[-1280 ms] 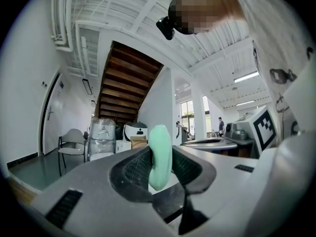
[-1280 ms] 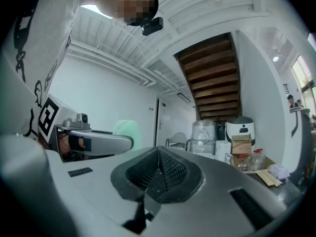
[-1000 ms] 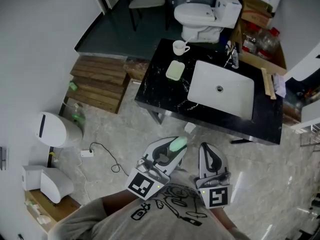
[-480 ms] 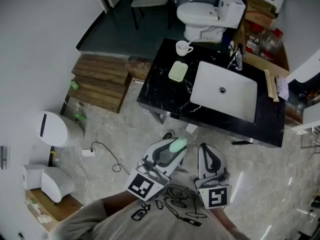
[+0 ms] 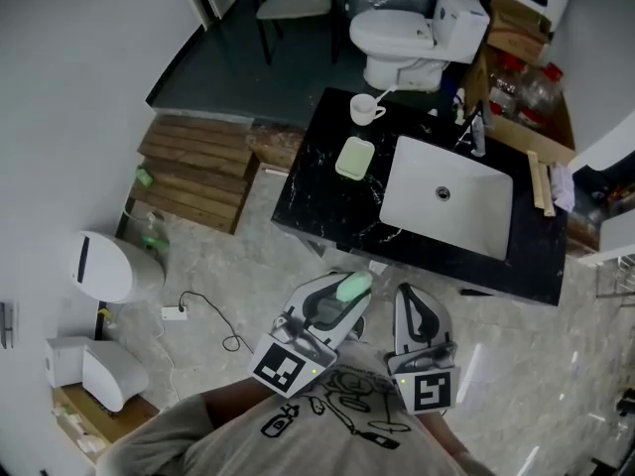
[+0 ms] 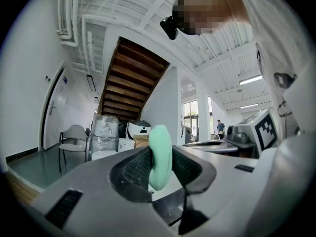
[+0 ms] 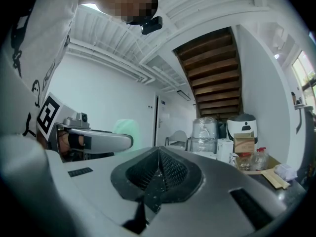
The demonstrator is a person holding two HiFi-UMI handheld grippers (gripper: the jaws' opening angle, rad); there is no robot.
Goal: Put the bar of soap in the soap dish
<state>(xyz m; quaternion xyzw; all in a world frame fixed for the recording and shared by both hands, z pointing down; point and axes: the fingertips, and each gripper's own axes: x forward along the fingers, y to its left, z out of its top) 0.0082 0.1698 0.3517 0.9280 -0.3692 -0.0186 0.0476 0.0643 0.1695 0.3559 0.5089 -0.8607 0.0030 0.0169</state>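
Observation:
A pale green bar of soap [image 5: 352, 286] sits clamped on edge in my left gripper [image 5: 347, 291], which is shut on it; in the left gripper view the soap [image 6: 160, 157] stands between the two black pads. My right gripper [image 5: 409, 296] is shut with nothing in it, its pads meeting in the right gripper view [image 7: 159, 174]. Both are held close to the person's chest, pointing level. The light green soap dish [image 5: 354, 158] lies on the black marble counter [image 5: 327, 201] left of the white sink [image 5: 446, 194], well ahead of both grippers.
A white cup [image 5: 364, 108] stands behind the dish; a faucet [image 5: 476, 132] is at the sink's back edge. A toilet [image 5: 412, 38] and boxes [image 5: 516, 28] are beyond the counter. Wooden steps [image 5: 193, 172], a white bin [image 5: 104, 266] and a cable [image 5: 203, 310] lie on the floor at the left.
The counter, sink and dish have slid lower and nearer in the head view as the person stepped toward them. Both grippers keep the same pose and grip.

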